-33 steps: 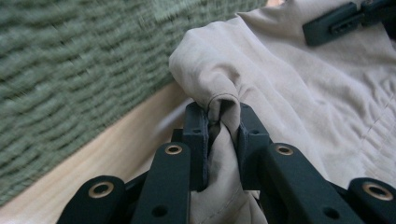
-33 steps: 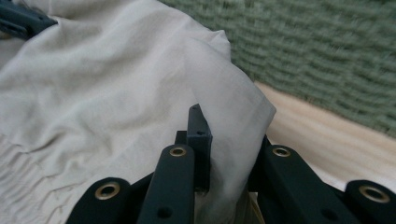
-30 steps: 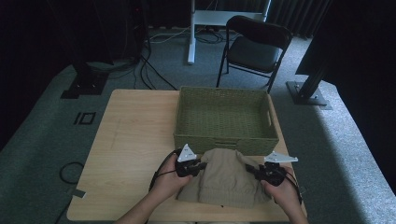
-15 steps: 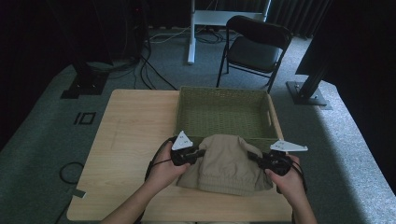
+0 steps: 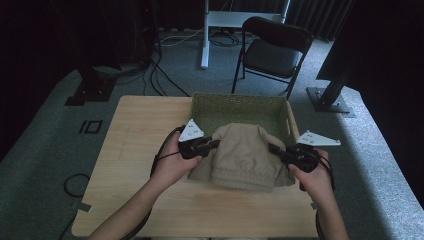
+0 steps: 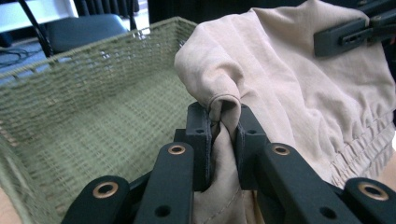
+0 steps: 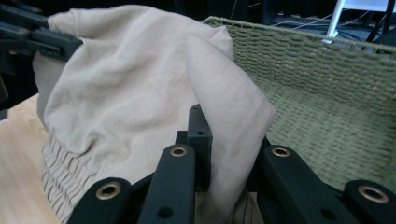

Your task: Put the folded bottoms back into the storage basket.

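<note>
My left gripper and right gripper each pinch a side of the folded beige garment — jaws clamped on cloth. Held spread, it should drop flat into the green basket.

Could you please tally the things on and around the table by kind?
Garment: 1
Basket: 1
Grippers, left and right: 2
Table: 1
Chair: 1
Total: 6
</note>
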Action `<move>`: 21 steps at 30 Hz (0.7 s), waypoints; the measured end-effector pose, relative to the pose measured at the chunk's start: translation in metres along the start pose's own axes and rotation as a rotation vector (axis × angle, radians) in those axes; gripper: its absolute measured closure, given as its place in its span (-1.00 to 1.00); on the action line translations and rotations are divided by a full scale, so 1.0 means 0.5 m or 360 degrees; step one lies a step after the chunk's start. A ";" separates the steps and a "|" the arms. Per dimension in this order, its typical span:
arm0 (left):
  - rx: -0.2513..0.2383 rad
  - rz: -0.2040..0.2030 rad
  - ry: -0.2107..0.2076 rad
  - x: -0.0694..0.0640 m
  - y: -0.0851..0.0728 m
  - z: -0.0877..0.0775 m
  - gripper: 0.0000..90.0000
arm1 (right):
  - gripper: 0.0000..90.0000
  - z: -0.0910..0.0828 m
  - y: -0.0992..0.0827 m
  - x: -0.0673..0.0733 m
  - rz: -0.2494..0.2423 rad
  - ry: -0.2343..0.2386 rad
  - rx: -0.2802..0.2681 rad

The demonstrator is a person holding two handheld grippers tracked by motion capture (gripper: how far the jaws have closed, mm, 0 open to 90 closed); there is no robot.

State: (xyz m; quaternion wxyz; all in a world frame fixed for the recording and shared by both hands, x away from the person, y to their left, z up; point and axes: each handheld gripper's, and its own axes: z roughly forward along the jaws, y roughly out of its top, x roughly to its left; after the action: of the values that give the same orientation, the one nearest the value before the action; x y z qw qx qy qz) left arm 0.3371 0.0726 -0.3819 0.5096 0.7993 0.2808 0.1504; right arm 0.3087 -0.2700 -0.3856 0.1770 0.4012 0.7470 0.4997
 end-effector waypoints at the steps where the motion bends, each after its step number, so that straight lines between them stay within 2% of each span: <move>1: 0.0003 0.0002 -0.0001 0.003 0.005 0.000 0.80 | 0.78 0.001 0.003 -0.001 -0.0005 -0.0003 0.0001; 7: -0.0026 -0.0012 0.0006 0.017 0.029 -0.001 0.80 | 0.78 0.004 0.030 -0.014 0.0022 0.0007 -0.0036; 12: -0.0039 0.0033 0.0016 0.017 0.065 0.004 0.80 | 0.78 0.004 0.063 -0.030 0.0041 -0.0039 -0.0069; 17: -0.0078 0.0016 -0.0001 0.033 0.094 0.003 0.80 | 0.79 0.000 0.086 -0.045 0.0072 -0.0033 -0.0113; 19: -0.0083 0.0023 0.0007 0.034 0.098 0.004 0.80 | 0.78 0.000 0.092 -0.049 0.0076 -0.0031 -0.0121; 21: -0.0091 0.0043 0.0018 0.039 0.117 0.007 0.80 | 0.78 0.000 0.105 -0.056 0.0078 -0.0044 -0.0134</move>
State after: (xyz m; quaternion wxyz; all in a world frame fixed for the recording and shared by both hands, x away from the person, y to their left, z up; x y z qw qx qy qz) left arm 0.3718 0.0629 -0.3319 0.5286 0.7872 0.2686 0.1698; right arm 0.3480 -0.2821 -0.3429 0.1917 0.4183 0.7127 0.5294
